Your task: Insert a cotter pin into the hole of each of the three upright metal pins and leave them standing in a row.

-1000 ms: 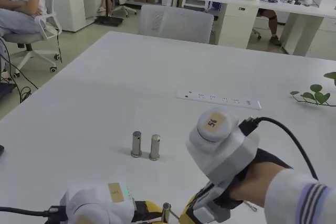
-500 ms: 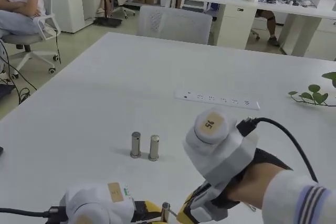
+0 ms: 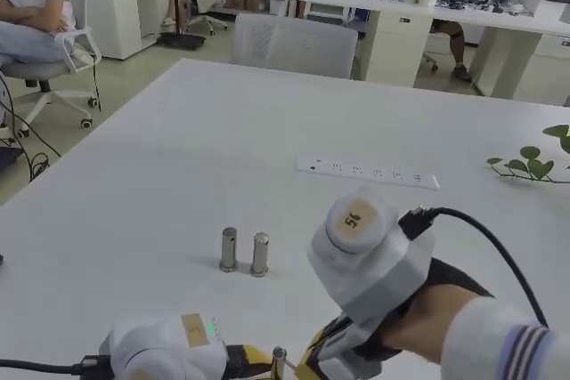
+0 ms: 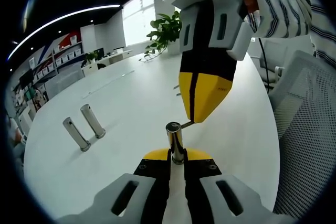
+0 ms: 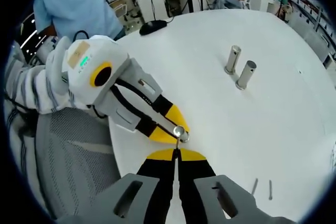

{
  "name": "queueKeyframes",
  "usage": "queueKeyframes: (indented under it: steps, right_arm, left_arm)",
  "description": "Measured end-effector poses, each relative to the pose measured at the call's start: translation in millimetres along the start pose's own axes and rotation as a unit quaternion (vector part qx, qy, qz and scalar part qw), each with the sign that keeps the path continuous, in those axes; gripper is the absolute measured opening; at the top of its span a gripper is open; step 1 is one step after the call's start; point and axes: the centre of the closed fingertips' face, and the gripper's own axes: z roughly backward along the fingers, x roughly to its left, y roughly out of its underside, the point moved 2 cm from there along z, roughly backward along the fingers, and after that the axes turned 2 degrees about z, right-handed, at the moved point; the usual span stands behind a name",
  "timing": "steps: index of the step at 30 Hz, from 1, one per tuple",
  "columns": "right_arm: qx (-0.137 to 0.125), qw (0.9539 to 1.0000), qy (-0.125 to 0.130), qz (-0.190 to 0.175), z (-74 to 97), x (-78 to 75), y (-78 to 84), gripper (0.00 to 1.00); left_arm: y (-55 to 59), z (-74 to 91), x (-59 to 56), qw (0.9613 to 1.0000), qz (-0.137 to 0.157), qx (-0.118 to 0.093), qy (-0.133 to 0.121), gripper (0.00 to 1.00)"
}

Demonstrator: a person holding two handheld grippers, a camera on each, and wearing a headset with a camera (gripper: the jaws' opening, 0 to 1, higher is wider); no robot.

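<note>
Clamps an upright metal pin (image 4: 175, 141) in the left tool (image 4: 177, 158), jaws shut on it. Pinches a cotter pin (image 5: 178, 141) in the closed right tool (image 5: 177, 153) (tip at that pin's head), with two other metal pins (image 5: 245, 74) well ahead.

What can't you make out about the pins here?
- Left gripper view: the cotter pin at the held pin is too small to tell whether it is in the hole.
- Head view: the bottom edge cuts off the held pin, the left gripper and the right gripper.
- Head view: the two standing pins are too small to show any cotter pins.
</note>
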Motion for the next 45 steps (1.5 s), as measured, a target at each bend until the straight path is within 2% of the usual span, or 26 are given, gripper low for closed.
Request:
queueKeyframes:
  steps: [19, 45]
  right_arm:
    - [-0.021, 0.9995, 0.013, 0.017, -2.6, -0.5, -11.2, 0.02]
    - [-0.035, 0.9985, 0.014, 0.040, -1.0, 0.1, -7.9, 0.04]
  left_arm:
    - [0.7, 0.7, -0.8, 1.0000, 0.008, 0.000, 0.001, 0.07]
    - [1.1, 0.1, 0.6, 0.9997, 0.026, 0.001, -0.002, 0.07]
